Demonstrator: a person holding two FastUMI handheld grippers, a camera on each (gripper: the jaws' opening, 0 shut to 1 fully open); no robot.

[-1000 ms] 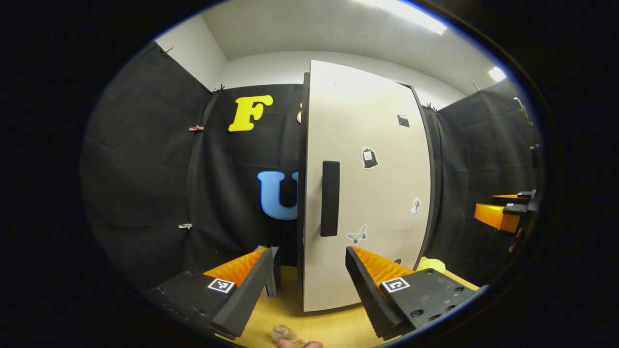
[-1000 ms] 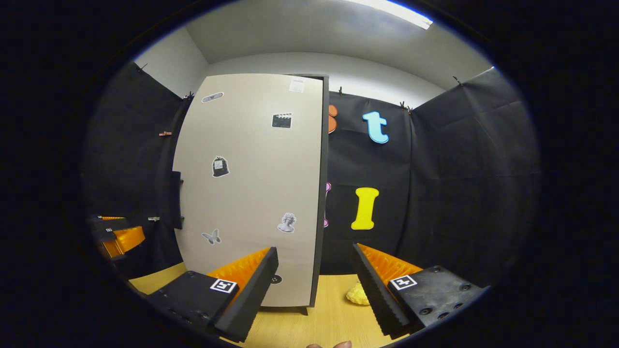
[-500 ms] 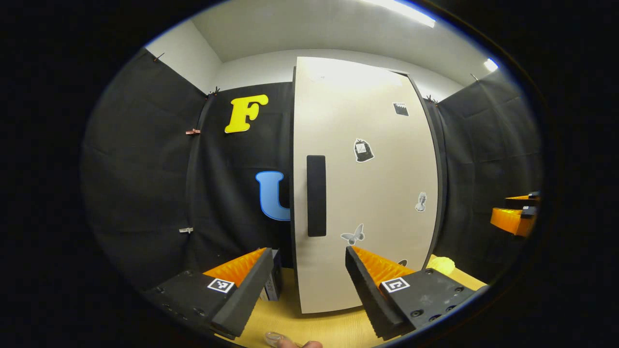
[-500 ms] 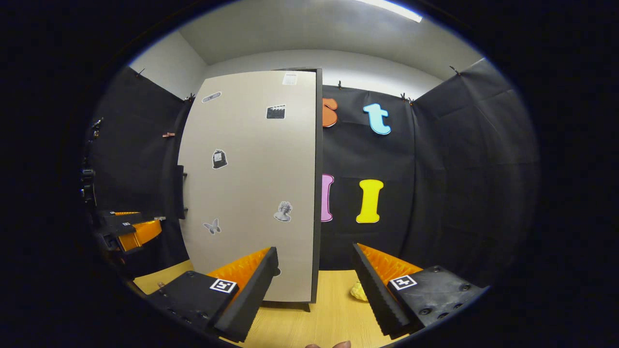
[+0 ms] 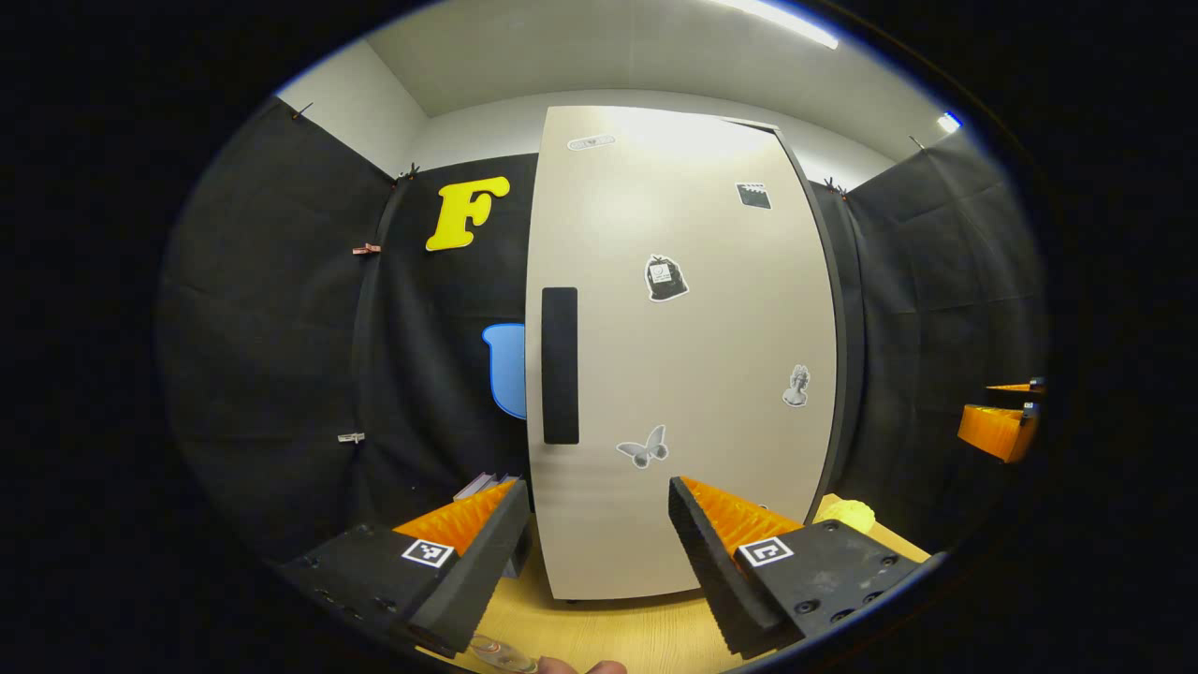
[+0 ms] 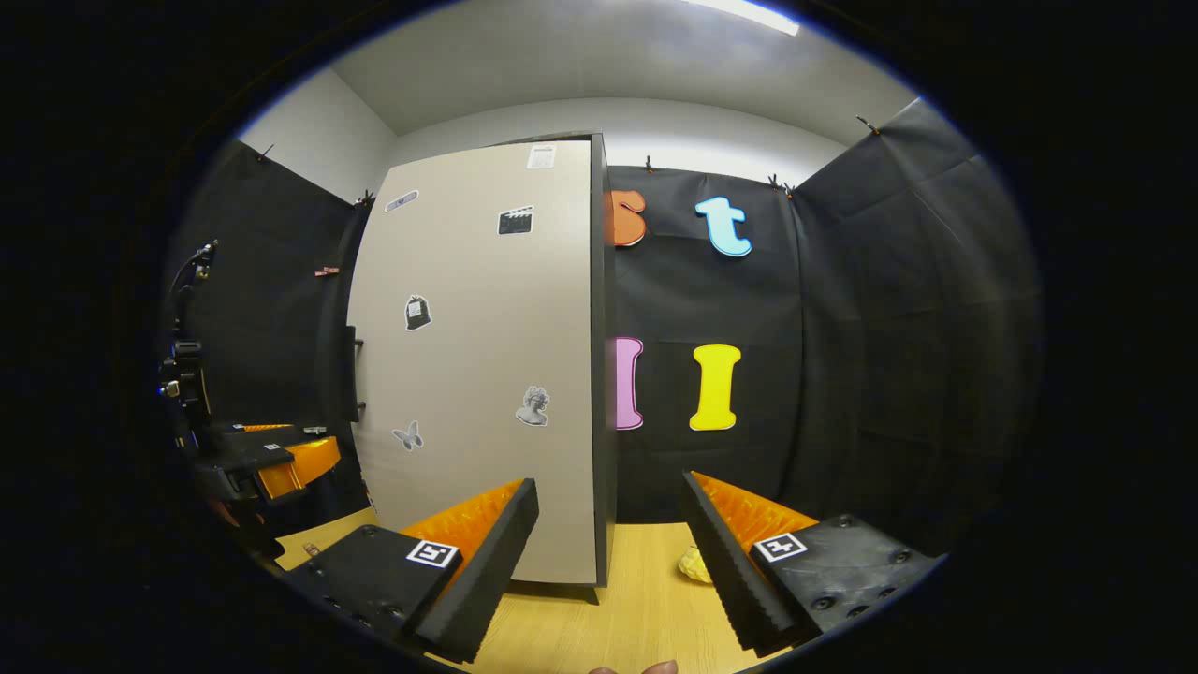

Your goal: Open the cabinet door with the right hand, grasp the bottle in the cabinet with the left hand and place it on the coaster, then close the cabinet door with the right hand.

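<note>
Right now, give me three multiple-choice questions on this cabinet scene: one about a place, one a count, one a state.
1. Where on the cabinet door is the dark handle, in the left gripper view?
A. near its left edge
B. near its right edge
C. along the top

2. How many butterfly stickers are on the door?
A. none
B. one
C. three

3. What state is the left gripper in?
A. shut on the handle
B. shut on a bottle
C. open, holding nothing

Answers:
1. A, the handle is a tall strip close to the door's left edge.
2. B, a single butterfly sits low on the door, below the handle's height.
3. C, its fingers stand apart with only door and wooden table between them.
</note>
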